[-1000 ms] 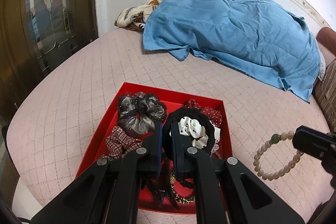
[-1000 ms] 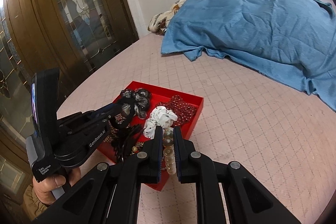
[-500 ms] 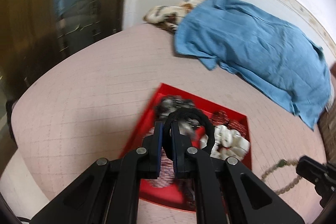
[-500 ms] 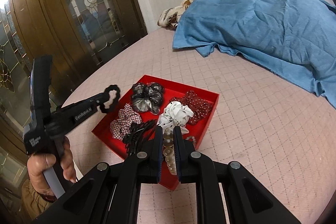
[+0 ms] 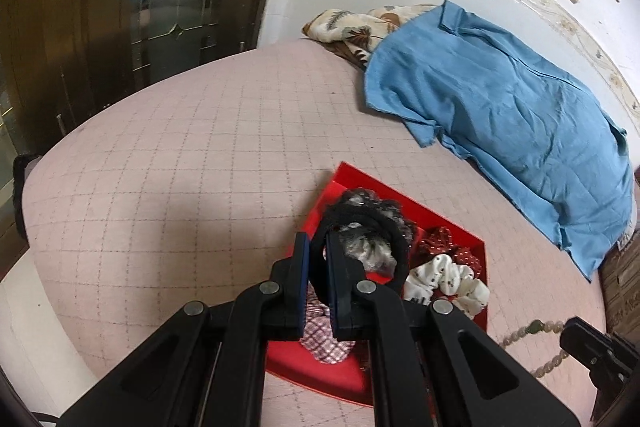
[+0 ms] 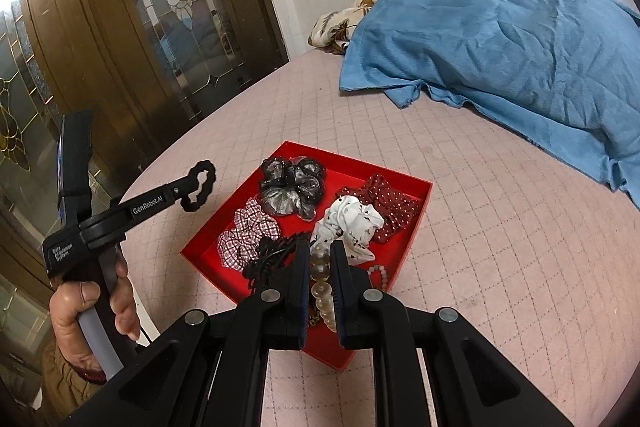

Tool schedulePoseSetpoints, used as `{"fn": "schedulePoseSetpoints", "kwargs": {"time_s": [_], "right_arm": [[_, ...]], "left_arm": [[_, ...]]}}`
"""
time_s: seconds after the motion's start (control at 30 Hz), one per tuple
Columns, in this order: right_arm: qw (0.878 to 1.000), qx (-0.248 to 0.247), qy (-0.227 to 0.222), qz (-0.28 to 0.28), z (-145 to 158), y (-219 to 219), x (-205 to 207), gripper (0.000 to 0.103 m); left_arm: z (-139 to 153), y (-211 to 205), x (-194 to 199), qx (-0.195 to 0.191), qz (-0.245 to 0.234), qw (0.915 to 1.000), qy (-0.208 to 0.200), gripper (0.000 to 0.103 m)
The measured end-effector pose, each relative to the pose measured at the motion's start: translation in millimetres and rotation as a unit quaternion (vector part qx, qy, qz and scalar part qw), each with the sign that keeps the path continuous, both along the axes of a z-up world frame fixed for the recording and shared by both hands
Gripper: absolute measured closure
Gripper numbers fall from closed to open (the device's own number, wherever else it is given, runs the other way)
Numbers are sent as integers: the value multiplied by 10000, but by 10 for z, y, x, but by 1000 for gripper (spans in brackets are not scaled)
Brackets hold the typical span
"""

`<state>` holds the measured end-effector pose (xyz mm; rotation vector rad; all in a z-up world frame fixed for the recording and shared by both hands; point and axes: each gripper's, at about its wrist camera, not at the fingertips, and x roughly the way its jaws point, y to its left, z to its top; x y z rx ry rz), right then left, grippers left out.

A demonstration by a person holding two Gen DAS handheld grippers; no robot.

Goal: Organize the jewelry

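The red tray (image 6: 416, 227) sits on the pink quilted bed cover (image 6: 500, 267) and serves as the landmark here. The left gripper (image 5: 316, 247) is clamped on a black hair tie (image 5: 400, 247), a thick, scalloped elastic loop that stands up from the jaws; seen from the right wrist, the same loop (image 6: 198, 187) hangs out past the tray's left wall, over bare bed cover, so it lies outside the tray and would have to travel rightward to go in. The right gripper (image 6: 320, 259) is closed on a beaded bracelet (image 6: 322, 287), a strand of round, pale translucent beads whose line runs back along the fingers toward the camera. This gripper hovers over the tray's near corner, so of the two it appears much the nearer to a drop. In the left wrist view the bracelet (image 5: 524, 331) dangles just beyond the tray's right side, with one green bead showing among the pale ones. Inside the tray lie a grey-black scrunchie (image 6: 290, 189) at the far left, a red dotted scrunchie (image 6: 384, 203) at the far right, a white spotted scrunchie (image 6: 352, 223) in the middle, and a plaid scrunchie (image 6: 246, 235) by the left wall. A blue cloth (image 6: 500, 39) lies well beyond the tray.
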<state>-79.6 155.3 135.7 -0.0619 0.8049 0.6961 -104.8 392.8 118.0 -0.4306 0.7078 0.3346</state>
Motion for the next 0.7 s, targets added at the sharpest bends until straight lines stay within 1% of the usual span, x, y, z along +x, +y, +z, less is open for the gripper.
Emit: {"fn": "schedulePoseSetpoints", "kwargs": {"time_s": [0.27, 0.53, 0.7], "right_arm": [[10000, -58, -34, -9, 55, 129, 149, 92], [9999, -12, 34, -102, 36, 257, 365, 92], [9998, 58, 53, -199, 53, 307, 497, 92]], "left_arm": [[-44, -201, 168, 37, -386, 9992, 23, 95], [-146, -273, 300, 62, -519, 9985, 159, 95], [-179, -310, 364, 145, -578, 9980, 214, 95]]}}
